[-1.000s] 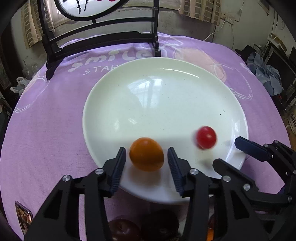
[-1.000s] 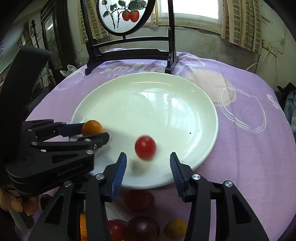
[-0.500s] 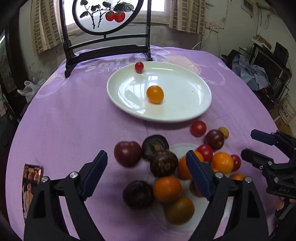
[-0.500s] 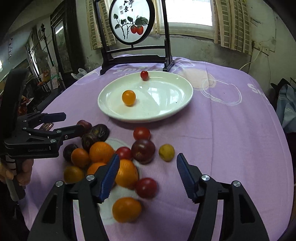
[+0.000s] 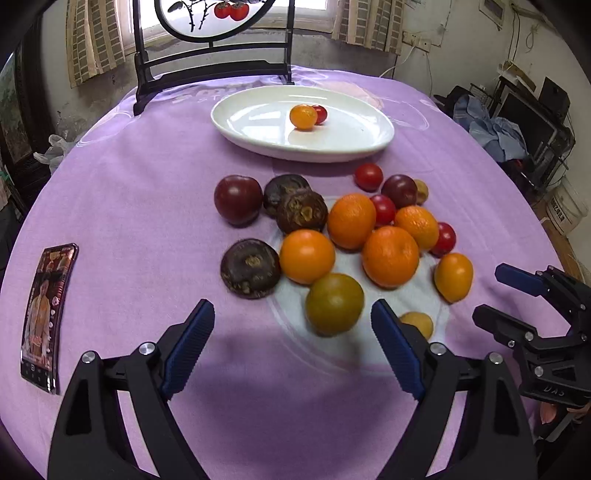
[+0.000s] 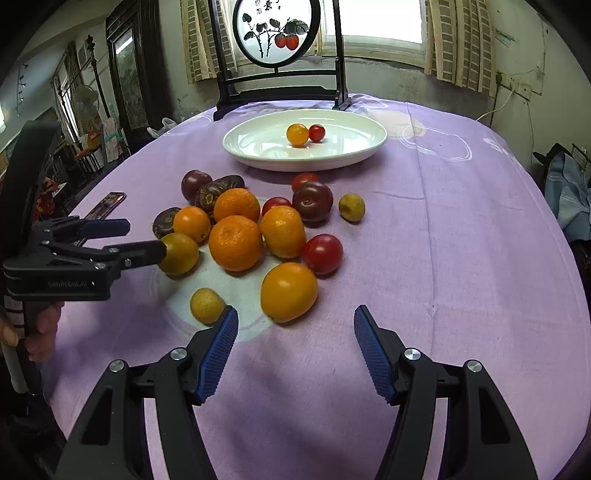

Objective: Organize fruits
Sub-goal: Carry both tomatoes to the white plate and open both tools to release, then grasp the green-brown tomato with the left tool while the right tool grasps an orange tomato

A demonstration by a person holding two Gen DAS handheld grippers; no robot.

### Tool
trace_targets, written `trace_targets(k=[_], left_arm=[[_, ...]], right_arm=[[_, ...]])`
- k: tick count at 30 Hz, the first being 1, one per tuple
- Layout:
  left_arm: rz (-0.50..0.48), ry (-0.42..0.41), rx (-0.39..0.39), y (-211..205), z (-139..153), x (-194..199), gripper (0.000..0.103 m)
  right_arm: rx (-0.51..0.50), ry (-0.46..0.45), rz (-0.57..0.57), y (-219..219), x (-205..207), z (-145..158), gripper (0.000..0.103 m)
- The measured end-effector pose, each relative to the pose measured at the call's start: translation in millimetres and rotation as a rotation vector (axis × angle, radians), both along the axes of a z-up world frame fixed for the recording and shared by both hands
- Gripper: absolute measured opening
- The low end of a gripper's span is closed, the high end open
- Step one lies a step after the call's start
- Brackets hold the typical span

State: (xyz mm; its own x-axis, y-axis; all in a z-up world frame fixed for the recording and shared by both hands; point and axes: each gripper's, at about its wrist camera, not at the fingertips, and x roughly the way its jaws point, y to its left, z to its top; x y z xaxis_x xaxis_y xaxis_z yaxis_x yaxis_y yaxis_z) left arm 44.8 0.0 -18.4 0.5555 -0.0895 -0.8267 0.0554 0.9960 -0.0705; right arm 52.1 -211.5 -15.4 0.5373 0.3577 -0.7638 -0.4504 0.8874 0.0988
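Both grippers are back from the plate (image 5: 373, 136) and now sit over the near edge of the fruit pile. A second ago each was at the plate's near rim, the left gripper (image 5: 291, 343) astride an orange fruit (image 5: 303, 116), the right gripper (image 6: 295, 343) around a red tomato (image 6: 316, 132). Both pieces now lie on the plate, touching, toward its far side. Jaws of both grippers have opened over the last second and now stand apart with nothing between them; left wider than right.

Judgement: two pieces delivered, release complete, next pick not yet begun. Most of the job remains.

Pile, on the surface near the plate: several oranges, dark plums, three brown wrinkled fruits, red tomatoes, small yellow ones. Closest to the left gripper: an olive-green fruit (image 5: 334, 302), just ahead of the jaws. Closest to the right gripper: a yellow-orange fruit (image 6: 289, 291), just ahead and slightly left of centre, with a small yellow fruit (image 6: 207, 305) beside the left pad. Fruits are round and crowded; a nudge could roll neighbours.

Surface: round, covered in a purple cloth (image 6: 461, 240) with white printed rings. A phone (image 5: 44, 314) lies at the left edge. At the far side stands a black-framed round screen (image 6: 275, 33) painted with red fruit.

Room: curtained windows behind, cluttered shelves and clothing to the right, a person's hand (image 6: 40, 328) on the left gripper's handle.
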Motion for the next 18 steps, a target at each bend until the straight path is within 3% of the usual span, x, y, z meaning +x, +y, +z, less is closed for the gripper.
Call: trace_targets(k=[6, 7, 9, 11, 13, 14, 18], left_arm=[[-0.036, 0.019, 0.006, -16, -9, 0, 0.083], [-0.036, 0.029, 0.004, -17, -12, 2, 0.079], [-0.055, 0.070, -0.020, -19, -20, 7, 0.058], [-0.063, 0.072, -0.011, -23, -22, 10, 0.057], [-0.083, 0.062, 0.023, -29, -23, 13, 0.049], [-0.078, 0.053, 0.041, -30, -23, 15, 0.039], [-0.083, 0.041, 0.046, -31, -22, 16, 0.036]], right_arm=[[0.022, 0.006, -0.005, -4, -4, -1, 0.066], [0.027, 0.009, -0.009, -4, -3, -2, 0.067], [0.035, 0.013, -0.019, -6, -2, -3, 0.072], [0.037, 0.015, -0.022, -7, -1, -4, 0.073], [0.031, 0.015, -0.023, -6, 0, -5, 0.073], [0.028, 0.016, -0.024, -6, 1, -6, 0.073], [0.028, 0.026, -0.023, -4, 4, -8, 0.073]])
